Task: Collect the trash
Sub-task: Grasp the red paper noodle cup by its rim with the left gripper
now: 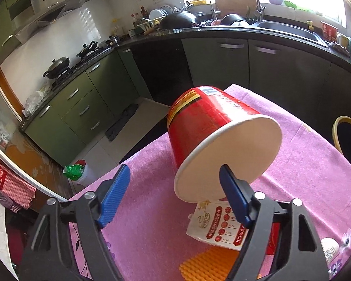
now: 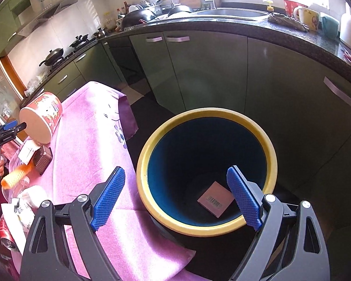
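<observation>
Trash was spread over a surface (image 1: 152,210) covered with a pink cloth. A red paper tub (image 1: 213,126) lay on its side just ahead of the left tongs (image 1: 175,192), its white bottom turned toward them and overlapped by the right blue pad, while the left pad stood clear of it; the left tongs were released, with nothing pinched. A white printed packet (image 1: 217,224) was seen under the tub's near edge, by the right pad, and an orange ridged piece (image 1: 206,264) lay nearer still. Further right, the right tongs (image 2: 175,199) were spread wide and empty, hovering over a yellow-rimmed bin (image 2: 147,159) beside the surface. A pink carton (image 2: 215,197) lay on the bin's bottom, between the pads.
</observation>
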A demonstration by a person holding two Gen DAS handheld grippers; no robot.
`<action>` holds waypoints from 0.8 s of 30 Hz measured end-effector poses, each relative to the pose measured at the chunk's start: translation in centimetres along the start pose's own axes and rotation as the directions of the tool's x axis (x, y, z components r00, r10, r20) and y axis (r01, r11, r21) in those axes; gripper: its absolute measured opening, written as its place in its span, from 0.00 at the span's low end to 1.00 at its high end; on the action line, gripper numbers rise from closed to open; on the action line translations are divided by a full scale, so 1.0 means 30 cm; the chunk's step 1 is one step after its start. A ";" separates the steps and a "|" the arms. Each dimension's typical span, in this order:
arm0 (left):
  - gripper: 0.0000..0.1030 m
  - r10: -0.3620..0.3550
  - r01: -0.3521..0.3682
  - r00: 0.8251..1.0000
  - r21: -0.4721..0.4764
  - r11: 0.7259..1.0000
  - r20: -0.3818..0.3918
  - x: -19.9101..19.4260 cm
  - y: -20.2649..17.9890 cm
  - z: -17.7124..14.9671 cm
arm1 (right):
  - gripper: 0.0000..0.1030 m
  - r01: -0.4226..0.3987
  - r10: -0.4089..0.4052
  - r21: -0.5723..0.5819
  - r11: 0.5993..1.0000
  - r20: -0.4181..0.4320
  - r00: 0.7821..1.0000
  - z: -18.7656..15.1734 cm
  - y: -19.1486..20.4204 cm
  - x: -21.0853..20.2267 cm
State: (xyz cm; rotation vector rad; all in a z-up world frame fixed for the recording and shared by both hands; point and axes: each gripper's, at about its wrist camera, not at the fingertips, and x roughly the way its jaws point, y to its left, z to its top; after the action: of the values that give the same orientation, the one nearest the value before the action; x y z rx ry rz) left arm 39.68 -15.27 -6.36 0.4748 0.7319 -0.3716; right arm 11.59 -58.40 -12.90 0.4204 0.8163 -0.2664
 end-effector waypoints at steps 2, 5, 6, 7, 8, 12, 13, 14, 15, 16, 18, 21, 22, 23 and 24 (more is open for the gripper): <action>0.54 -0.016 0.016 1.000 -0.012 1.000 -0.013 0.027 0.013 0.003 | 0.85 -0.003 0.003 0.003 1.000 -0.002 1.000 -0.002 -0.001 0.000; 0.35 -0.036 0.036 0.999 -0.029 0.999 -0.031 0.062 0.035 0.003 | 0.85 -0.005 0.005 0.005 1.000 -0.006 1.000 -0.003 -0.005 0.009; 0.29 -0.036 0.035 0.999 -0.033 0.999 -0.033 0.068 0.037 0.002 | 0.85 -0.006 0.006 0.006 1.000 -0.009 1.000 -0.004 -0.005 0.013; 0.21 -0.037 0.036 0.999 -0.039 0.999 -0.030 0.074 0.041 0.005 | 0.85 -0.008 0.008 0.005 1.000 -0.012 1.000 -0.003 -0.007 0.018; 0.18 -0.040 0.038 0.999 -0.046 0.998 -0.025 0.076 0.044 0.002 | 0.85 -0.009 0.009 0.004 1.000 -0.014 1.000 -0.004 -0.007 0.020; 0.09 -0.032 0.032 0.999 -0.070 0.997 0.005 0.070 0.049 0.011 | 0.85 -0.009 0.009 0.002 1.000 -0.015 1.000 -0.007 -0.010 0.025; 0.09 -0.028 0.029 0.999 -0.073 0.997 0.019 0.064 0.049 0.016 | 0.85 -0.010 0.010 0.002 1.000 -0.015 1.000 -0.009 -0.013 0.026; 0.09 -0.023 0.026 0.999 -0.078 0.997 0.030 0.059 0.051 0.019 | 0.85 -0.010 0.010 0.004 1.000 -0.015 1.000 -0.010 -0.016 0.027; 0.09 -0.020 0.023 0.999 -0.084 0.996 0.040 0.054 0.055 0.024 | 0.85 -0.011 0.011 0.006 1.000 -0.016 1.000 -0.012 -0.019 0.028; 0.09 -0.019 0.023 0.999 -0.091 0.996 0.046 0.050 0.056 0.030 | 0.85 -0.010 0.010 0.007 1.000 -0.016 1.000 -0.013 -0.022 0.029; 0.09 -0.022 0.028 0.998 -0.111 0.993 0.056 0.042 0.062 0.039 | 0.85 -0.008 0.008 0.008 1.000 -0.016 1.000 -0.016 -0.026 0.030; 0.08 -0.015 0.026 0.997 -0.142 0.989 0.073 0.034 0.082 0.062 | 0.85 -0.008 0.008 0.010 1.000 -0.015 1.000 -0.013 -0.032 0.029; 0.06 -0.018 0.030 0.997 -0.156 0.987 0.076 0.033 0.090 0.071 | 0.85 -0.007 0.007 0.010 1.000 -0.012 1.000 -0.016 -0.032 0.027; 0.06 -0.018 0.031 0.997 -0.169 0.985 0.077 0.032 0.098 0.081 | 0.85 -0.008 0.008 0.010 1.000 -0.010 1.000 -0.015 -0.032 0.024; 0.06 -0.013 0.028 0.997 -0.180 0.983 0.081 0.032 0.103 0.091 | 0.85 -0.009 0.009 0.009 1.000 -0.007 1.000 -0.015 -0.032 0.021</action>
State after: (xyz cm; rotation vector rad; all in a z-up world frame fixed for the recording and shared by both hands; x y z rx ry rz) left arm 43.30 -14.31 -4.42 0.2792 0.6869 -0.3374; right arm 11.34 -59.10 -13.88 0.4338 0.8203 -0.2608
